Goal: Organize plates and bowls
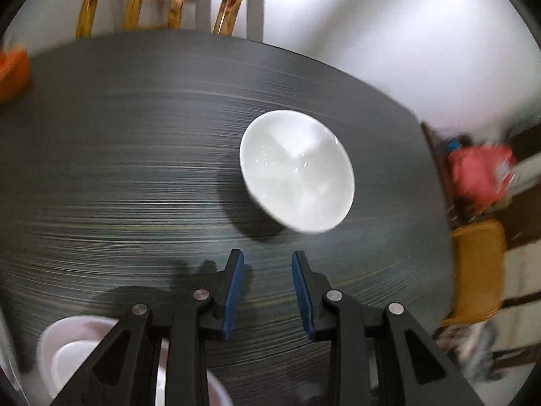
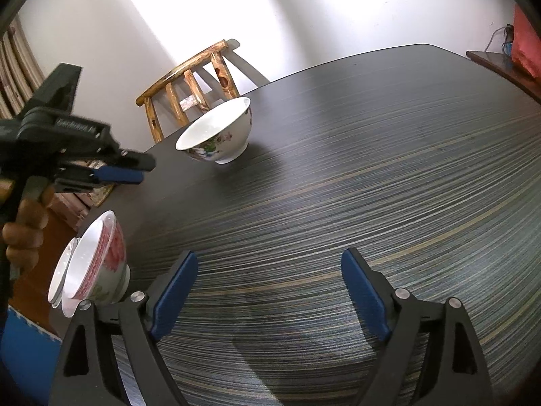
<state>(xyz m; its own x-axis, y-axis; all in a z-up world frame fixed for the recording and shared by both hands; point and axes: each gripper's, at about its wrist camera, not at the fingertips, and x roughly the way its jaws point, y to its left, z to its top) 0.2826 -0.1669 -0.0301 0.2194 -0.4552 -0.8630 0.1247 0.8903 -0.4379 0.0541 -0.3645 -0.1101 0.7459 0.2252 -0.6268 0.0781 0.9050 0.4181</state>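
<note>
With two bowls nesting in a stack [image 2: 89, 264] at the table [image 2: 338, 186] edge, one flowered bowl [image 2: 218, 132] is remaining loose mid-table — both the left gripper [image 1: 267, 264] and right gripper [image 2: 268, 270] are standing apart, gripping nothing.

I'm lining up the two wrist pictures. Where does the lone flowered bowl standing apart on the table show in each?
Left wrist: flowered bowl right of centre, only its white inside showing.
Right wrist: upper centre-left, just in front of the chair.
Shared landmark: wooden chair behind the dark striped table; in the left wrist view, top left.
</note>
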